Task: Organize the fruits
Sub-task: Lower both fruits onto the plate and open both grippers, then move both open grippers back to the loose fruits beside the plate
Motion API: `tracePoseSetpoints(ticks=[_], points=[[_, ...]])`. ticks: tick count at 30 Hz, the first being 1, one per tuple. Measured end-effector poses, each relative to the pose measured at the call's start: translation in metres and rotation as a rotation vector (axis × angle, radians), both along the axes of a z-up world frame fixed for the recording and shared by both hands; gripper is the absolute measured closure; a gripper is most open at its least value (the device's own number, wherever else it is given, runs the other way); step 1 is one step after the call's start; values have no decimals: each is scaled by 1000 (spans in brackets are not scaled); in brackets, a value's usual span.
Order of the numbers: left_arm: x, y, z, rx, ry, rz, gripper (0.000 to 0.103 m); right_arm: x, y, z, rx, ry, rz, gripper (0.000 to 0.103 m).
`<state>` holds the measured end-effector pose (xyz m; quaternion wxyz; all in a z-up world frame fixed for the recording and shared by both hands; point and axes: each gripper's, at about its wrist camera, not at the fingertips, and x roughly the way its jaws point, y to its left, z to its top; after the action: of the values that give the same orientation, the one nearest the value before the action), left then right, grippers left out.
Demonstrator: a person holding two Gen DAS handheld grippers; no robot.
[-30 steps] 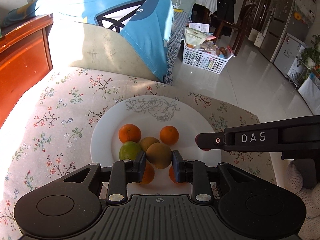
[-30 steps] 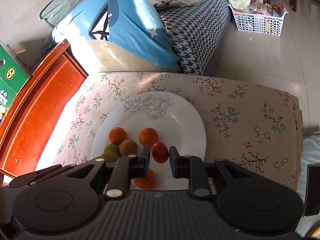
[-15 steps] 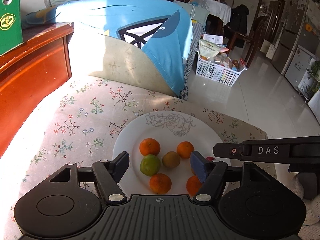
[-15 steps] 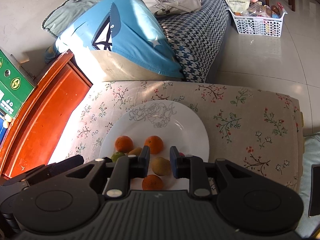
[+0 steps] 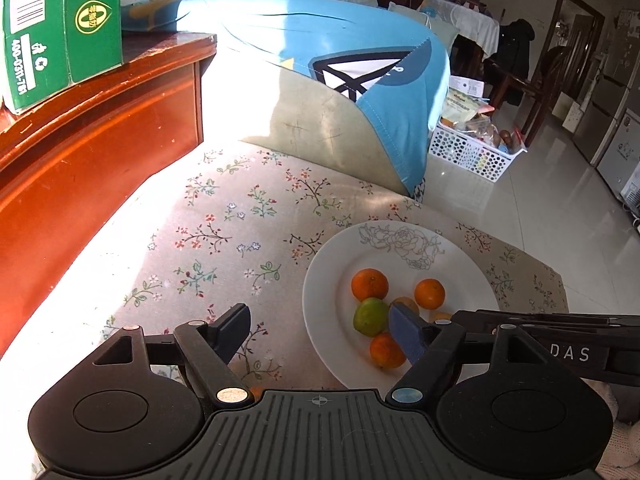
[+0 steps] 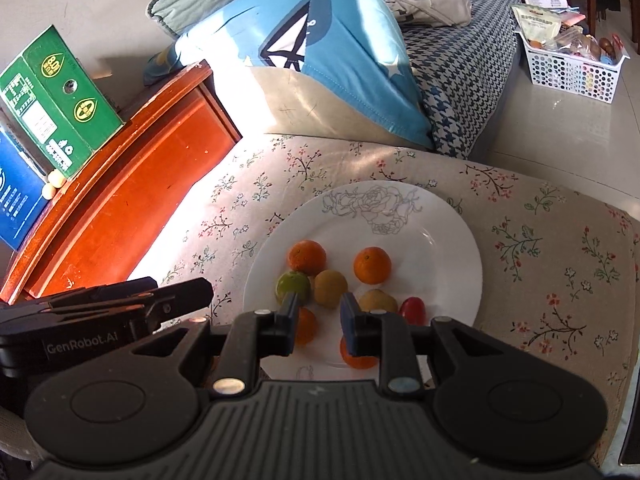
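A white plate (image 6: 432,232) with a grey rose print sits on the floral cushion (image 6: 540,248). On it lie several oranges (image 6: 372,265), a green citrus (image 6: 293,285), two brownish fruits (image 6: 330,288) and a small red fruit (image 6: 413,309). My right gripper (image 6: 319,320) hovers over the plate's near edge, jaws a narrow gap apart and empty. My left gripper (image 5: 320,334) is wide open and empty, left of the plate (image 5: 332,280), with the oranges (image 5: 369,284) and green citrus (image 5: 370,317) near its right finger.
A red wooden cabinet (image 6: 132,184) with a green box (image 6: 60,96) stands on the left. A blue and beige pillow (image 6: 320,60) lies behind the cushion. A white basket (image 6: 572,68) sits on the tiled floor at the far right.
My left gripper opened, let go of a brownish fruit on the plate, then pulled back and left. My right gripper released the red fruit and drew back.
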<state>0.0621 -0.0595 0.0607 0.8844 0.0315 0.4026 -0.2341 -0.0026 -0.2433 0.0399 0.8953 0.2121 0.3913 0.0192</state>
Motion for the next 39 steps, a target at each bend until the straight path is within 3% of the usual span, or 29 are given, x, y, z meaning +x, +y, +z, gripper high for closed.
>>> tracePoseSetpoints(ticks=[17, 30, 39], points=[[-1, 43, -12, 41, 37, 67, 25, 0, 62, -19, -14, 15, 250, 78], [-4, 66, -20, 62, 78, 117, 25, 8, 92, -38, -108, 56, 299, 78], [-4, 82, -20, 58, 82, 154, 25, 12, 104, -35, -191, 29, 304, 77]])
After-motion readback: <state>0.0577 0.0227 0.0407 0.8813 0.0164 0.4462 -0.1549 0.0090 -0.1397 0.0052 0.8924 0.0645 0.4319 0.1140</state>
